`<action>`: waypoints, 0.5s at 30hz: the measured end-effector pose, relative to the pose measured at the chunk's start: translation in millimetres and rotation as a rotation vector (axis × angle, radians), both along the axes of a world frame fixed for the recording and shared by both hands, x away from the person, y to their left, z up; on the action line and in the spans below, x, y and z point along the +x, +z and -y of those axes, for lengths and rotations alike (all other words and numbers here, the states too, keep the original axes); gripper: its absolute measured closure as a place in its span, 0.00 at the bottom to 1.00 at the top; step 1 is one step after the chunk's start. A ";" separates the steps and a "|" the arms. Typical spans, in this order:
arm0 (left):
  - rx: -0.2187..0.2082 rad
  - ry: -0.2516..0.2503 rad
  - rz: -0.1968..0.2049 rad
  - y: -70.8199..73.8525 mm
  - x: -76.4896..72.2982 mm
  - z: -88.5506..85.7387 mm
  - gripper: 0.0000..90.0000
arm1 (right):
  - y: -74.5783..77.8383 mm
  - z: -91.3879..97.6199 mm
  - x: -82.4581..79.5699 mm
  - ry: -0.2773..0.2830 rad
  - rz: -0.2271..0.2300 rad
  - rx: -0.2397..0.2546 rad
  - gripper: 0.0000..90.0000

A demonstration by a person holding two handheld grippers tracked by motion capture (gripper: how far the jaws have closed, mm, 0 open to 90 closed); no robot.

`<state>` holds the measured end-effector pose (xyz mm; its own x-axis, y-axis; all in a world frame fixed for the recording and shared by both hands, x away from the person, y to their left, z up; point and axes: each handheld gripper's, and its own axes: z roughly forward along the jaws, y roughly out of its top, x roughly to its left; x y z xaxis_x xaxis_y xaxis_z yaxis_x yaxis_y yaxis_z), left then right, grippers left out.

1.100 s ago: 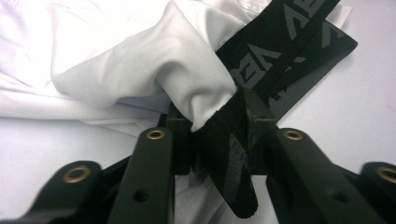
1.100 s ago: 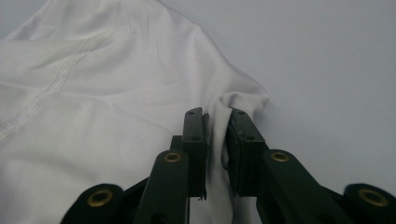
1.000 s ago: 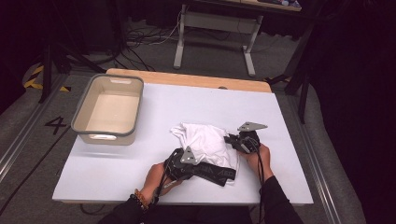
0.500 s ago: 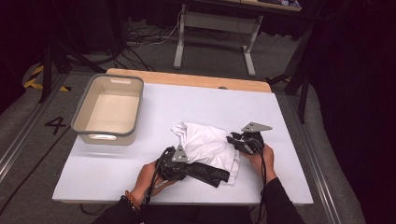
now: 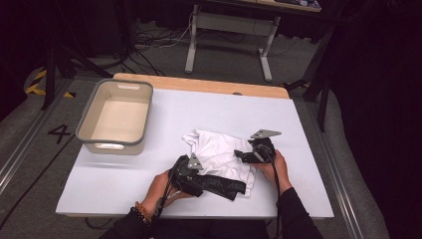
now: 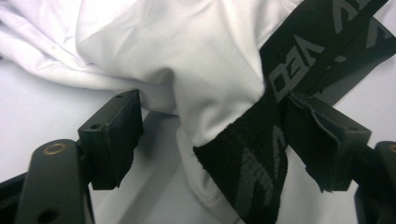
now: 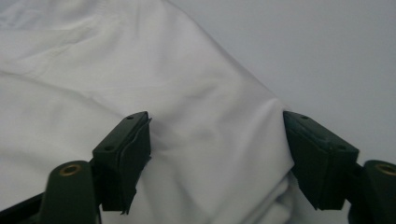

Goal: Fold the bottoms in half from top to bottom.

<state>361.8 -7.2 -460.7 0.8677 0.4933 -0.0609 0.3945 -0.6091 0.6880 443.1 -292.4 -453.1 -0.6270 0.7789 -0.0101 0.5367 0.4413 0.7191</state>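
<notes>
A crumpled white garment (image 5: 219, 149) with a black lettered waistband (image 5: 224, 185) lies on the white table (image 5: 199, 104), near the front. My left gripper (image 5: 201, 182) sits at the garment's near-left corner. Its jaws have just been opening and now stand open (image 6: 210, 140). The waistband (image 6: 261, 154) and a fold of white cloth (image 6: 187, 56) lie loose between them. My right gripper (image 5: 240, 155) rests on the garment's right side. Its jaws have also just been opening and stand open (image 7: 217, 149) over flat white cloth (image 7: 140, 70), not pinching it.
An empty beige bin (image 5: 89, 134) stands at the back left of the table. Bare table surface lies left of the garment and behind it. A wooden strip (image 5: 199, 84) runs along the far edge, with a metal stand (image 5: 229, 25) and cables on the floor beyond.
Both grippers have opened and let go of the garment, which has settled flatter on the table. Both hands have stayed almost in place.
</notes>
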 end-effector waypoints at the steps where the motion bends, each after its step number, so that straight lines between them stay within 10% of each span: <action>1: 0.000 -0.006 -0.002 0.3 -0.1 0.2 0.30 | 0.1 -2.2 -1.0 0.017 -0.002 -0.009 0.29; 8: -0.033 -0.064 -0.019 2.1 1.3 2.0 0.75 | 3.2 -5.6 -12.2 0.087 0.009 -0.010 0.63; 15: -0.081 -0.097 -0.010 0.1 1.1 -1.7 0.86 | 6.0 4.7 -11.7 0.100 0.018 0.031 0.92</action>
<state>363.0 -5.5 -460.5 0.9103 0.4001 -0.1062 0.3437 -0.5875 0.7326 431.4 -297.2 -447.1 -0.7016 0.7126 0.0008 0.4777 0.4695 0.7425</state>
